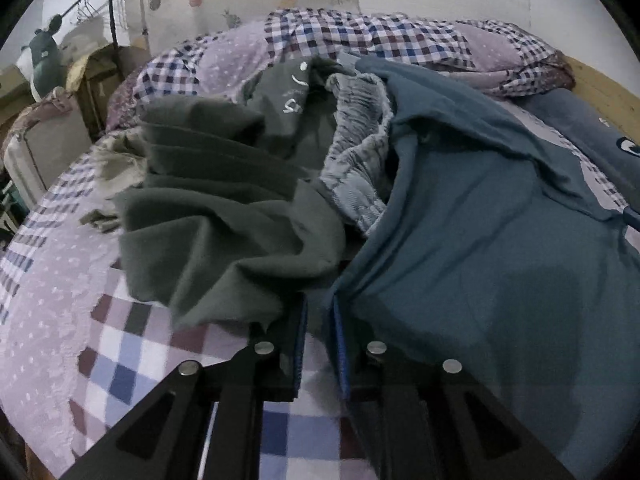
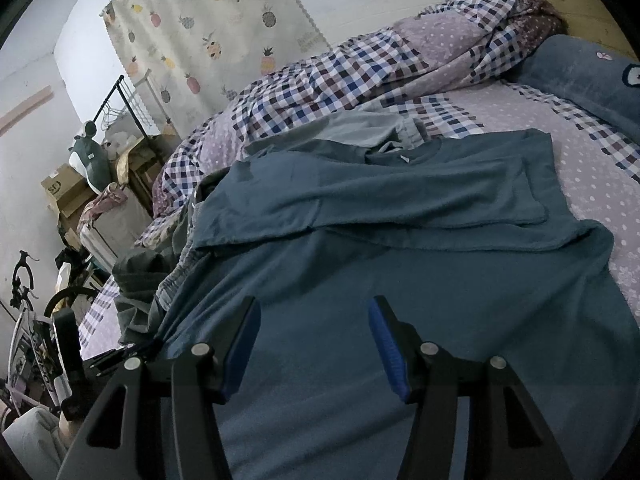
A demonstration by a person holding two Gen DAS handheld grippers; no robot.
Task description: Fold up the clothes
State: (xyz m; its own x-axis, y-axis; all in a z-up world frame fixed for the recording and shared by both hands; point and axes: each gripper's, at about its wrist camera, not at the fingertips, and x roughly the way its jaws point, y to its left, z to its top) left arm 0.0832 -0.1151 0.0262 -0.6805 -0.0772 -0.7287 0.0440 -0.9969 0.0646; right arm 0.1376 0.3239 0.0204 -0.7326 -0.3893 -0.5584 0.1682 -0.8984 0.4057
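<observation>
A teal-blue T-shirt lies spread over the bed, its top part with one sleeve folded down across the body. My left gripper is shut on the blue shirt's left edge, and the cloth runs in a taut crease to that gripper in the right wrist view. My right gripper hovers open over the shirt's lower middle, with nothing between its blue pads. A crumpled dark green garment and grey striped shorts lie just left of the shirt.
A checked quilt is bunched along the far side of the bed. A blue pillow rests by the wooden headboard. Off the bed's left side stand cardboard boxes, a plush toy, a clothes rack and a bicycle.
</observation>
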